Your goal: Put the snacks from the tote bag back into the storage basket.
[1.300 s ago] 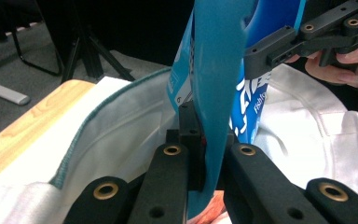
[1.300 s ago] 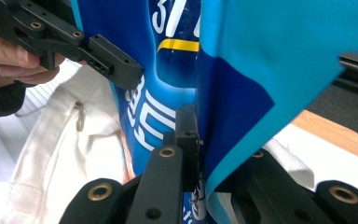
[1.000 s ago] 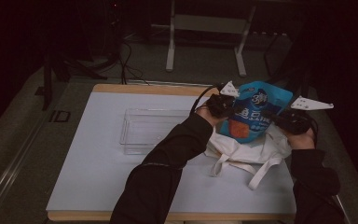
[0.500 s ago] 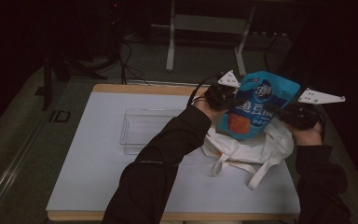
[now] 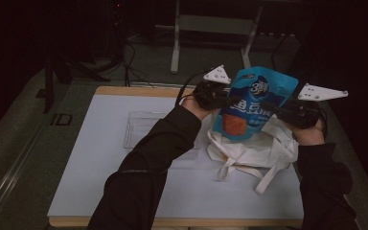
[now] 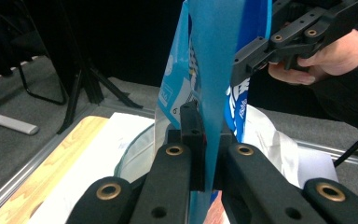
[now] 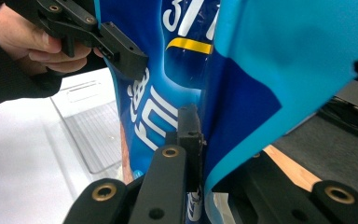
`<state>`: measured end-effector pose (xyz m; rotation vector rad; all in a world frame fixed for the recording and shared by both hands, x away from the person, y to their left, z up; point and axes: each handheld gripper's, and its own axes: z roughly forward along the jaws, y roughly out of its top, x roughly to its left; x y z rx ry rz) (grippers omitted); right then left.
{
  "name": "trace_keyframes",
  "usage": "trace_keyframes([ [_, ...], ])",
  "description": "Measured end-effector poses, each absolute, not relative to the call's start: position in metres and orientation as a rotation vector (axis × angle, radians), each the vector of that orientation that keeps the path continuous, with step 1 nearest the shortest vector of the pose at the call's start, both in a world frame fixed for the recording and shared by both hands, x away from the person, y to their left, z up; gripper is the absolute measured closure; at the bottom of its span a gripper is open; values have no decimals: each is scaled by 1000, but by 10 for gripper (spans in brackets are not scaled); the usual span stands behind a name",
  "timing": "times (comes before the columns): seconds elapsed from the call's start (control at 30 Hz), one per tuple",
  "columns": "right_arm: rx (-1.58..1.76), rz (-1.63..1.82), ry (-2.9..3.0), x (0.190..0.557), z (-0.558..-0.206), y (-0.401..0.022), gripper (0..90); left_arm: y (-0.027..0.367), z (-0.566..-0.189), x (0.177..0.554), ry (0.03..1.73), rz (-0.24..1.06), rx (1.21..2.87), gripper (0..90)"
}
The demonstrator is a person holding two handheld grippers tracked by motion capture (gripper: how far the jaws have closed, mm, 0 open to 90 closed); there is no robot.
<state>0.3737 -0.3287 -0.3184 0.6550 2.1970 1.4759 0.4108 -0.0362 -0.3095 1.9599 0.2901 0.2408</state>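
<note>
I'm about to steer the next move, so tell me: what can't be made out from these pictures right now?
- Inside of the white tote bag: high view, hidden by the blue snack pouch held above it.
- Right tool: its far jaw is covered by the pouch in the right gripper view.
- Clear tray: near corner hidden by the left sleeve, high view.
- Pouch print: cut off, partly blurred in both gripper views.

Both grippers, left gripper (image 5: 220,98) and right gripper (image 5: 280,109), clamp the blue snack bag (image 5: 254,103) above the white tote bag (image 5: 256,146)
</note>
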Motion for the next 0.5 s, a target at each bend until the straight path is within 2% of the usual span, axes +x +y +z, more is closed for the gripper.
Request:
trace_keyframes([
  [0.5,542,1494,2277,377,-310,-279,875,15,-307,396,323,242,1941,900],
])
